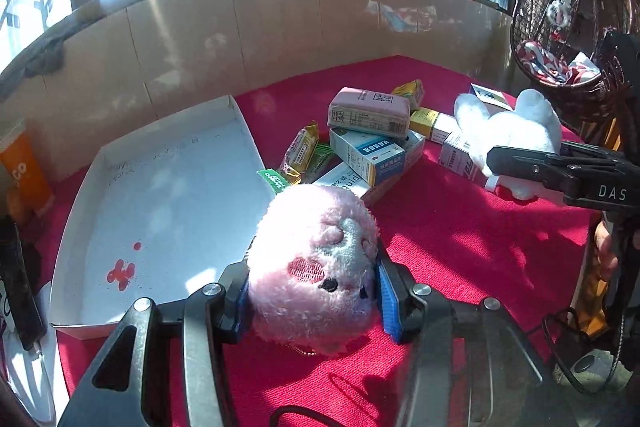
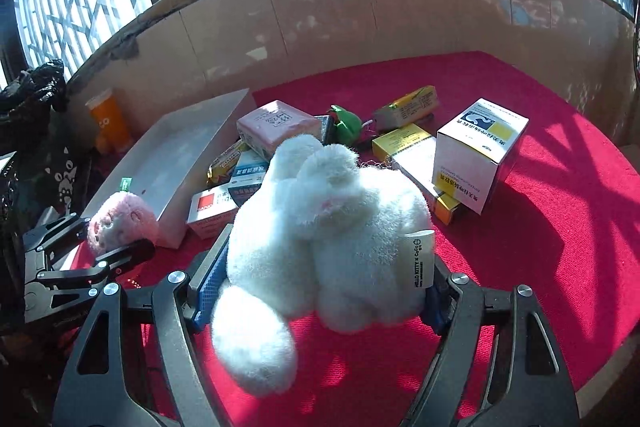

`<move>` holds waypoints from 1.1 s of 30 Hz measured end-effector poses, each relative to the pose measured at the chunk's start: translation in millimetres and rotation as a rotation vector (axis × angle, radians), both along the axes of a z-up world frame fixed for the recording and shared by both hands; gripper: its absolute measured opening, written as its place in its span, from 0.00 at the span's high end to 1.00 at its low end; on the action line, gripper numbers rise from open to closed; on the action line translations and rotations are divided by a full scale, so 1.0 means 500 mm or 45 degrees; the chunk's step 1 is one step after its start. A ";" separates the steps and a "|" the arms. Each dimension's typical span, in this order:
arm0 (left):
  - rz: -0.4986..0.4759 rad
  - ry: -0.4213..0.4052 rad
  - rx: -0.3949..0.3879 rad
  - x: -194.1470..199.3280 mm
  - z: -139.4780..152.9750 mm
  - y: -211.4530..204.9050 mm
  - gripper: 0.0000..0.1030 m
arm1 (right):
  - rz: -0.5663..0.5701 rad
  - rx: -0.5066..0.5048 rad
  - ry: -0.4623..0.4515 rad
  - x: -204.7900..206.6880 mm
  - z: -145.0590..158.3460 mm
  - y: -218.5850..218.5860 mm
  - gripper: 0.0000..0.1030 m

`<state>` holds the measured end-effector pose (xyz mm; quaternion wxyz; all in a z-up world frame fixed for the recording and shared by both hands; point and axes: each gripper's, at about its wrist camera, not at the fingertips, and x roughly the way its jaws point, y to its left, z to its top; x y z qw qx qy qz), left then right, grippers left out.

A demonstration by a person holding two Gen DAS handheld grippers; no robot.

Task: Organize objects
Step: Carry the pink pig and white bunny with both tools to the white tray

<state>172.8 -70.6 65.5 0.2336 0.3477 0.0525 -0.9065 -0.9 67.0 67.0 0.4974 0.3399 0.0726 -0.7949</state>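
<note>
Left tongs (image 1: pixel 314 293) clamp the round fluffy pink plush toy (image 1: pixel 312 267) between their blue pads, held just above the red-carpeted counter (image 1: pixel 460 247). Right tongs (image 2: pixel 320 291) stand wide and grip the white fluffy bunny plush (image 2: pixel 328 227) across its body, one limb dangling low. Likely step: carry both plushes to a drop spot. The open shallow white cardboard tray (image 1: pixel 168 195) sits just left of the pink toy, empty apart from red spots. Keep the grips firm, since soft plush can slip, and lift the dangling limb clear first. In the way: a loose pile of medicine boxes and snack bars (image 1: pixel 372 147) beside the tray's right wall, and a white and yellow carton (image 2: pixel 480 155) to the right.
</note>
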 end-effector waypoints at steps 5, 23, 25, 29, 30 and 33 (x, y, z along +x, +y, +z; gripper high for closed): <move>0.040 0.070 0.011 0.025 0.019 -0.017 0.51 | 0.013 -0.031 0.035 0.011 0.025 -0.001 0.25; 0.182 0.189 0.066 0.100 0.043 -0.085 0.51 | 0.107 -0.071 0.119 0.061 0.087 -0.058 0.25; 0.193 0.197 0.070 0.109 0.043 -0.092 0.51 | 0.114 -0.078 0.127 0.068 0.094 -0.066 0.25; 0.213 0.209 0.078 0.122 0.042 -0.103 0.51 | 0.130 -0.084 0.137 0.077 0.105 -0.083 0.25; 0.217 0.213 0.080 0.126 0.042 -0.106 0.51 | 0.135 -0.085 0.139 0.080 0.108 -0.087 0.25; 0.228 0.223 0.082 0.135 0.042 -0.113 0.51 | 0.148 -0.084 0.150 0.088 0.114 -0.100 0.24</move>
